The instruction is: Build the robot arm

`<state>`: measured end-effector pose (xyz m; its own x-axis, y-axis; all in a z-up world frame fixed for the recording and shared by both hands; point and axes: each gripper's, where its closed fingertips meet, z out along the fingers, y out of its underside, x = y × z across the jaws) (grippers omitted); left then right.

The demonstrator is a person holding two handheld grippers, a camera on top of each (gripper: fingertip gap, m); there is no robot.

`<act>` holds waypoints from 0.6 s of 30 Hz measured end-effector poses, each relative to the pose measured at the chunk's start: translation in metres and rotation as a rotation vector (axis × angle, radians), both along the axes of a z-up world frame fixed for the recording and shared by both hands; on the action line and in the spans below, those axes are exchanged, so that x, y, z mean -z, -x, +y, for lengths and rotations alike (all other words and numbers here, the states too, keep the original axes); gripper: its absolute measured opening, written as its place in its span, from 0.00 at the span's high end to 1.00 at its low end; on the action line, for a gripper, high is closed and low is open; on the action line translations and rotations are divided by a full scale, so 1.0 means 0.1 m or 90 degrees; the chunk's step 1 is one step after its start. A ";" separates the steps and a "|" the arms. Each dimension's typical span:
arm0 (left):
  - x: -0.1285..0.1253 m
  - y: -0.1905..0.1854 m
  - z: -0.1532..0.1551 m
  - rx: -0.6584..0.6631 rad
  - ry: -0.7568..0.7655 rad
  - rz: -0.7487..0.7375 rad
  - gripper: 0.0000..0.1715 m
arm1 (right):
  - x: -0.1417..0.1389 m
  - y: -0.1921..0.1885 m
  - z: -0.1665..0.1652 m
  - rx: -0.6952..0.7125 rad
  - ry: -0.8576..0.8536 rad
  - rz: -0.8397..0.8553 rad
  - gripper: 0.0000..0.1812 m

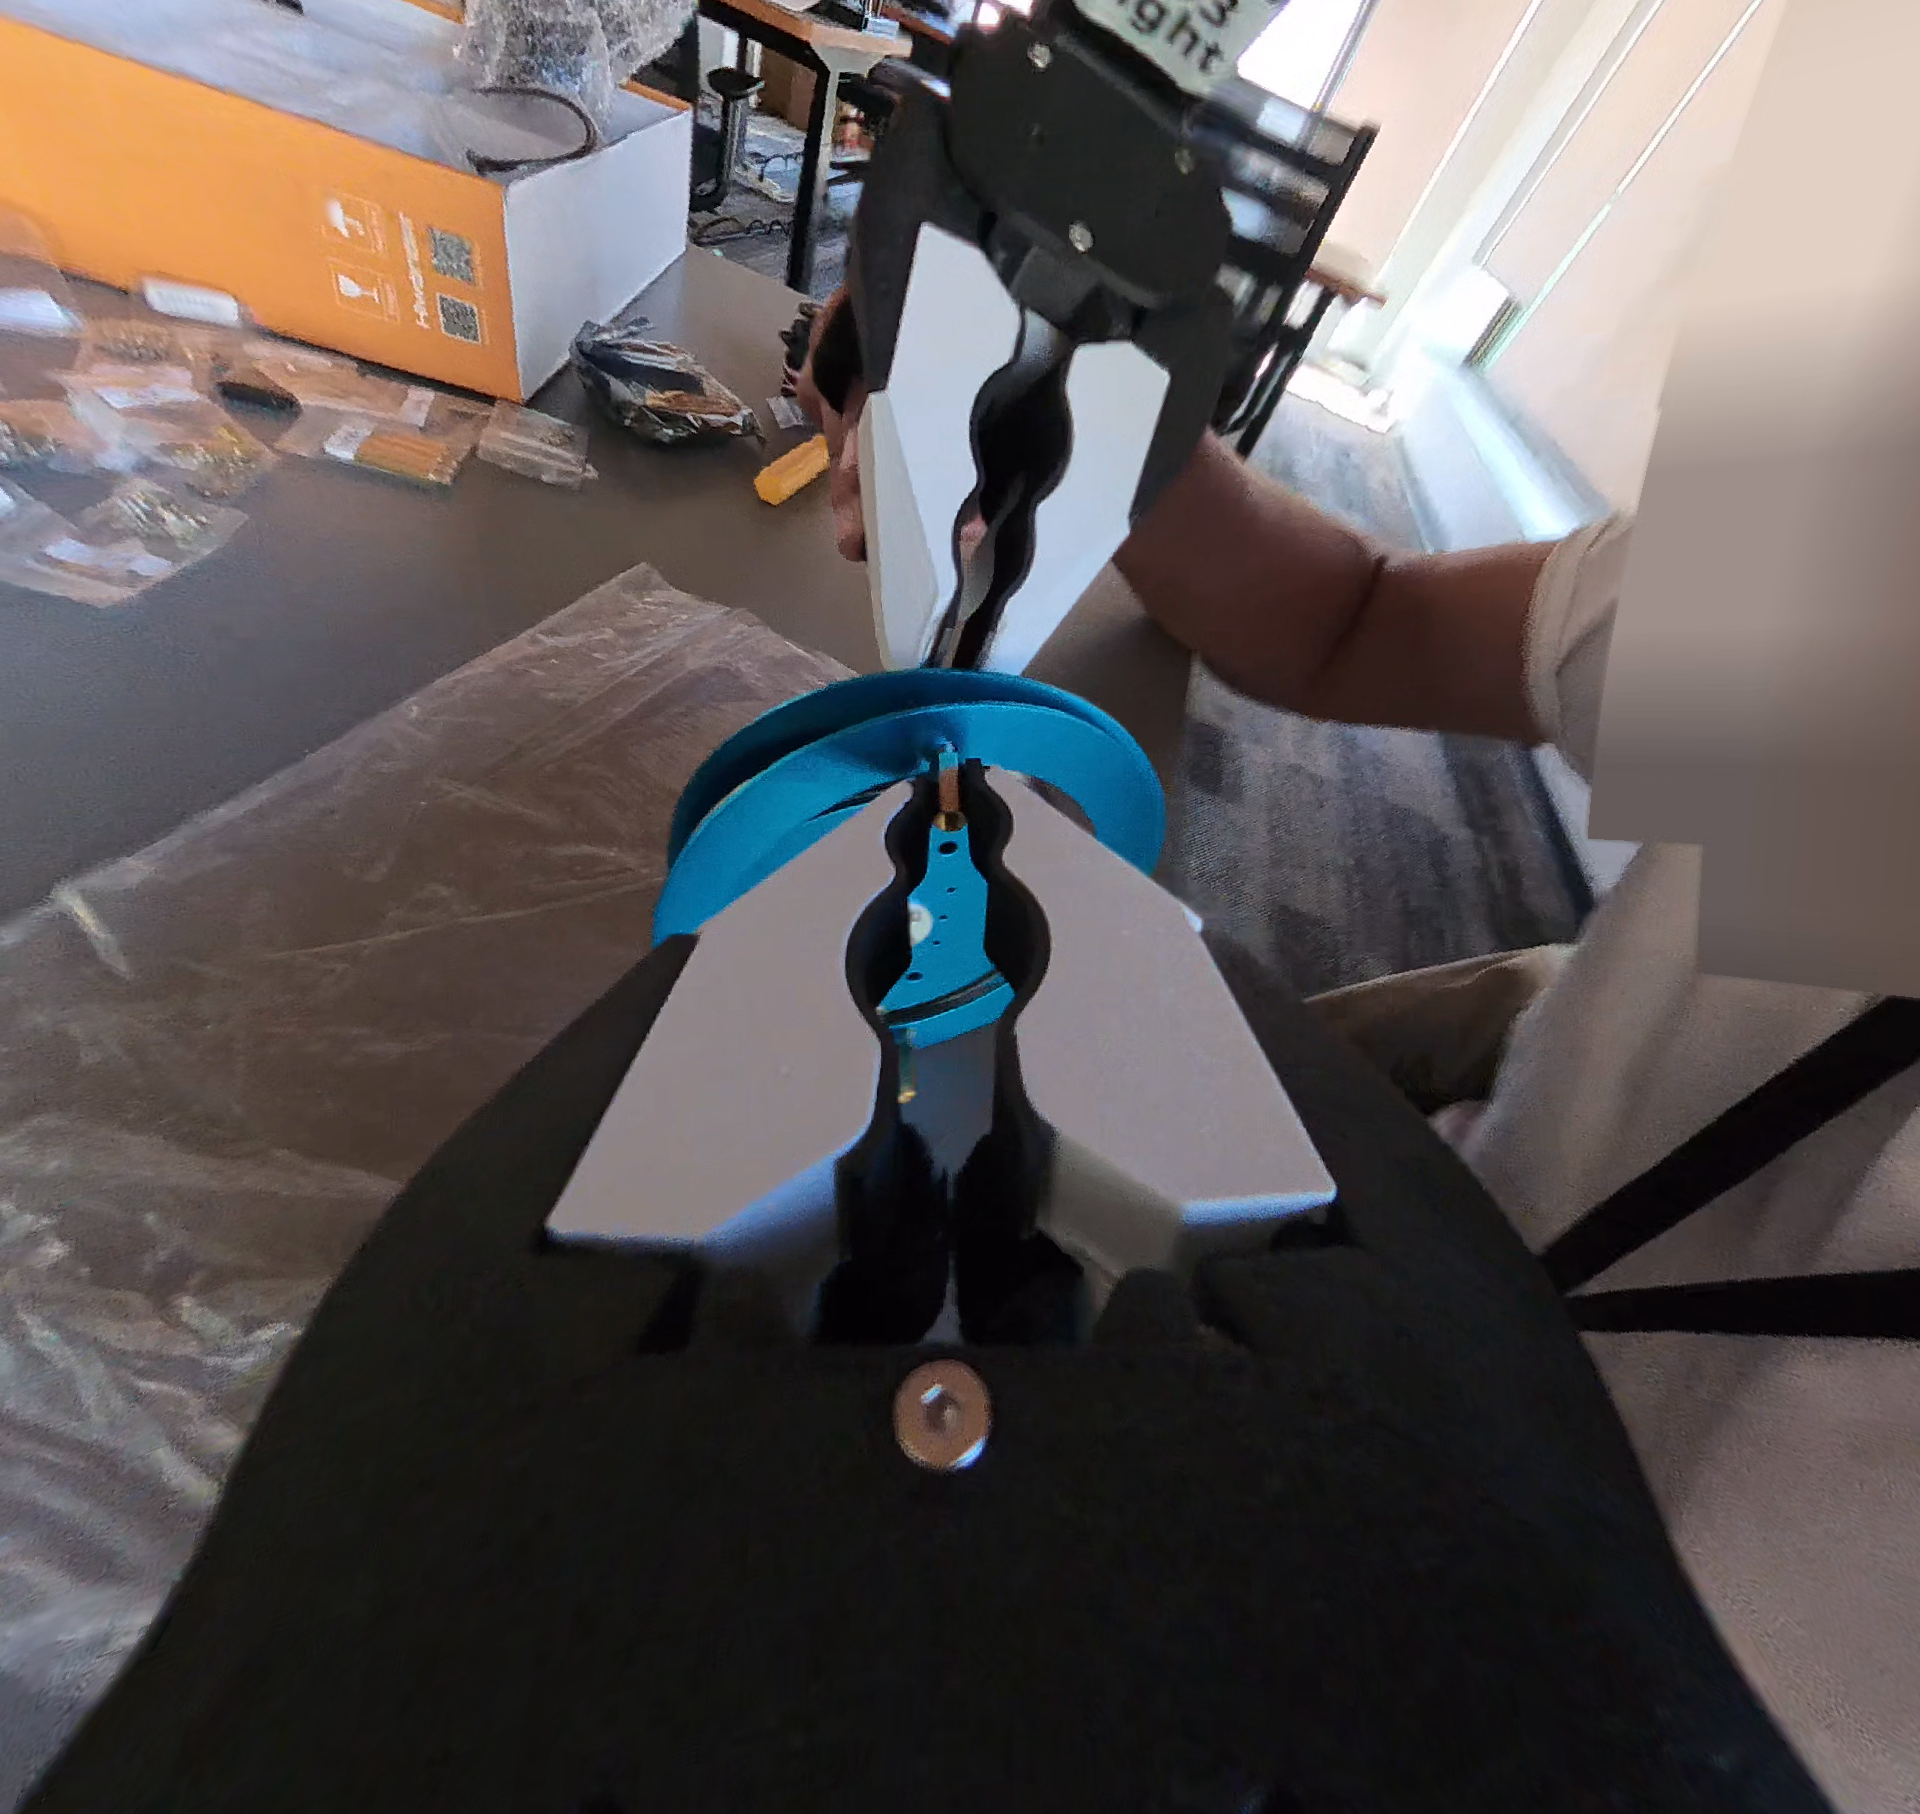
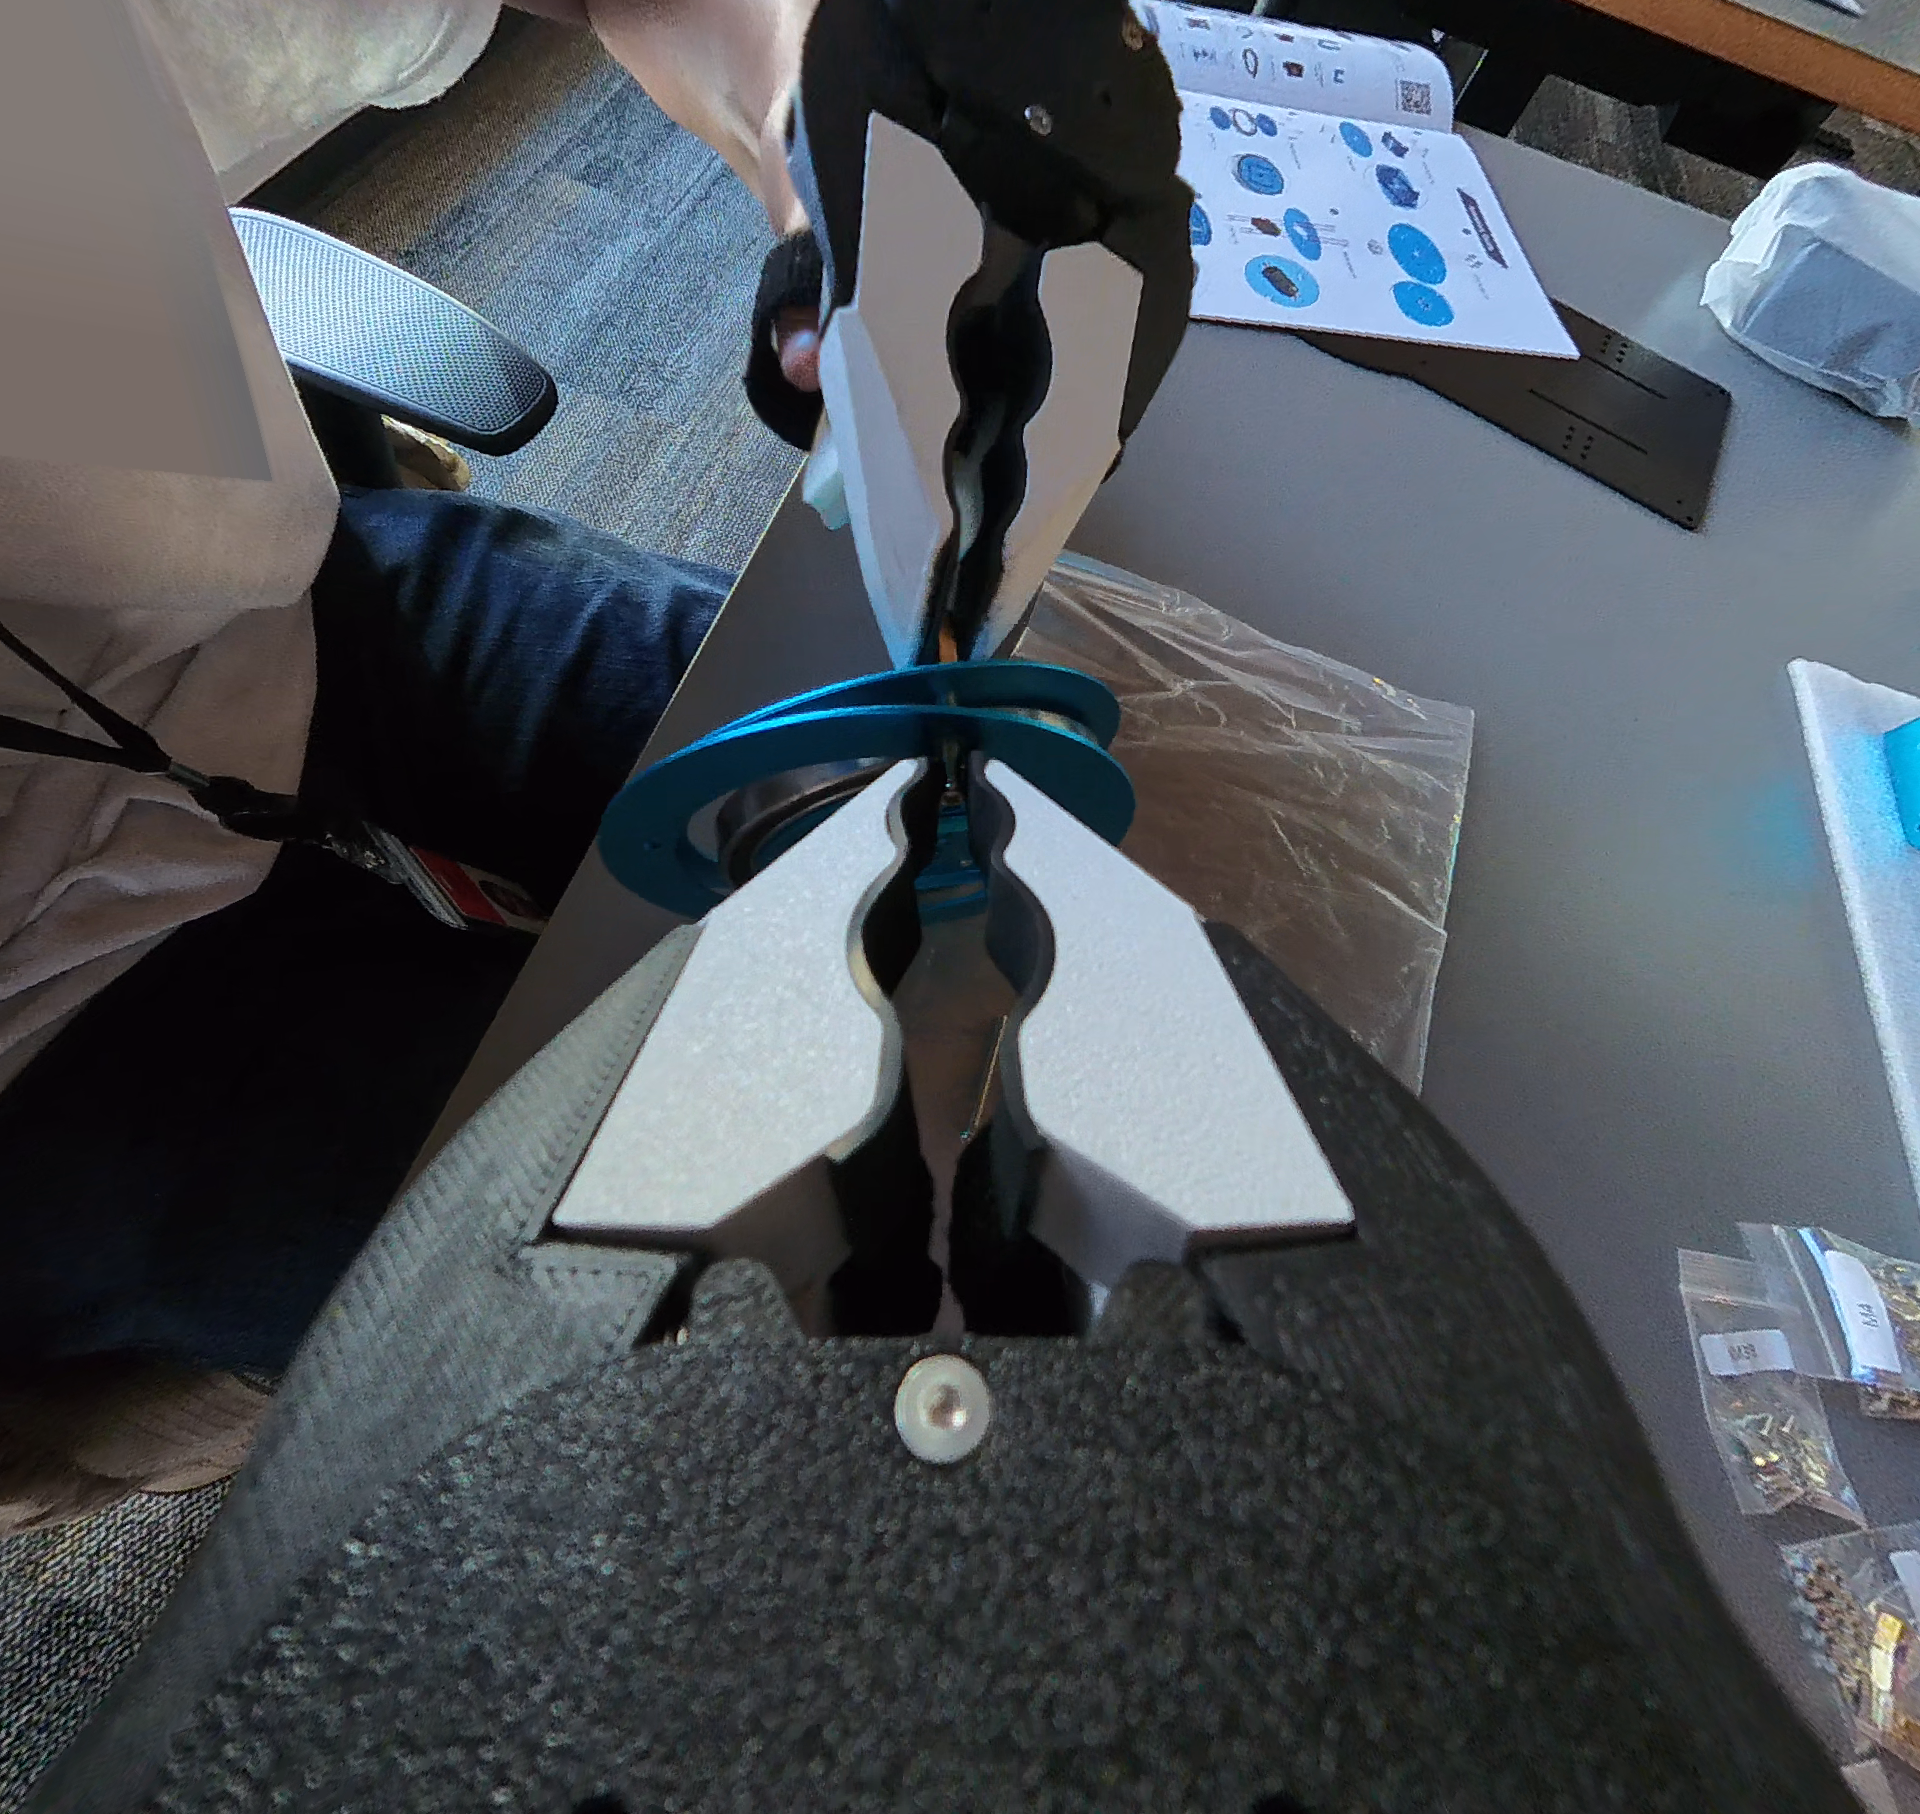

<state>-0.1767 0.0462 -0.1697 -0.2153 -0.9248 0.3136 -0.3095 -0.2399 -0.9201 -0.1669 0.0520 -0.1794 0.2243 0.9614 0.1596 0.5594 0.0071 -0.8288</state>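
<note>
A blue metal wheel assembly (image 1: 1101, 777), made of two thin ring discs with a dark hub between them, is held in the air above the table edge. My left gripper (image 1: 951, 777) is shut on its near side, where a small brass spacer (image 1: 948, 796) shows between the fingertips. My right gripper (image 1: 956, 658) comes from above and is shut on the far rim. In the right wrist view my right gripper (image 2: 951, 777) is shut on the blue wheel assembly (image 2: 675, 814), and the left gripper (image 2: 940, 647) grips the opposite rim.
A clear plastic bag (image 1: 364, 881) lies on the grey table (image 2: 1455, 569) below the wheel. An orange and white box (image 1: 260, 195) and bags of small hardware (image 1: 156, 434) are at the left. An instruction sheet (image 2: 1351, 226), a black plate (image 2: 1590, 414) and a white foam tray (image 2: 1860, 829) are nearby. A person's arm (image 1: 1351, 601) is alongside. Both grippers' tips are close together, under 4 cm apart.
</note>
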 end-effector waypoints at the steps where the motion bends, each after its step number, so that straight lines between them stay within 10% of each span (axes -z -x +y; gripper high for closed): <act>1: 0.01 0.00 0.00 -0.002 -0.057 -0.003 0.96 | 0.00 0.00 0.00 0.000 0.001 0.001 0.98; 10: 0.04 -0.06 0.12 -0.076 -1.466 -0.092 0.97 | 0.00 -0.05 0.05 0.019 -0.002 -0.004 0.98; 14: 0.03 -0.07 0.17 -0.110 -1.454 -0.095 0.96 | 0.02 -0.04 0.04 0.012 0.004 -0.006 0.98; 18: 0.06 -0.01 0.13 -0.133 -1.047 -0.072 0.88 | 0.02 -0.03 0.02 0.005 0.003 -0.006 0.98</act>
